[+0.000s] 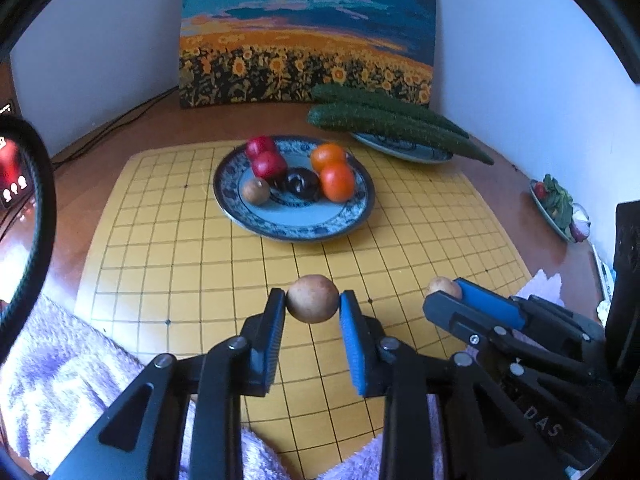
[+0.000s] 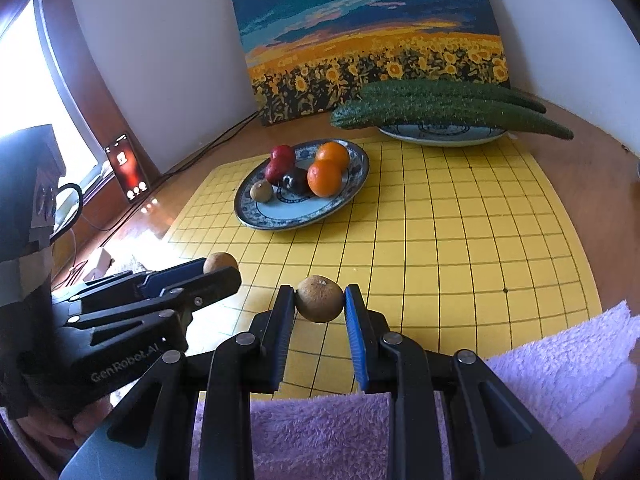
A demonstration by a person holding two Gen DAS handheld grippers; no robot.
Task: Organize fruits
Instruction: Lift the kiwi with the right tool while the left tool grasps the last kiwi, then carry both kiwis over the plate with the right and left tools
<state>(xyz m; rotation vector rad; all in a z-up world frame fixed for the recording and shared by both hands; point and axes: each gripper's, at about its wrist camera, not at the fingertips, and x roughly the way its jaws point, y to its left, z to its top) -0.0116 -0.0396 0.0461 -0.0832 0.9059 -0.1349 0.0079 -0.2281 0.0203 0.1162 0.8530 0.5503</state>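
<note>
My left gripper (image 1: 313, 300) is shut on a small brown round fruit (image 1: 313, 298), held over the near part of the yellow grid board (image 1: 168, 248). My right gripper (image 2: 320, 300) is shut on a second brown fruit (image 2: 320, 298) beside it. Each gripper shows in the other's view: the right one (image 1: 446, 292) with its fruit (image 1: 442, 286), the left one (image 2: 222, 268) with its fruit (image 2: 219, 261). Farther back a blue-patterned plate (image 1: 304, 224) holds two red fruits (image 1: 266, 158), two oranges (image 1: 334, 172), a dark fruit (image 1: 300, 182) and one brown fruit (image 1: 256, 191).
A second plate (image 1: 400, 148) with two long cucumbers (image 1: 400, 124) sits at the back right. A sunflower painting (image 1: 308, 32) leans on the wall. A purple towel (image 2: 540, 368) lies at the board's near edge. A salad dish (image 1: 556, 208) is at the far right, a phone (image 2: 128, 168) at the left.
</note>
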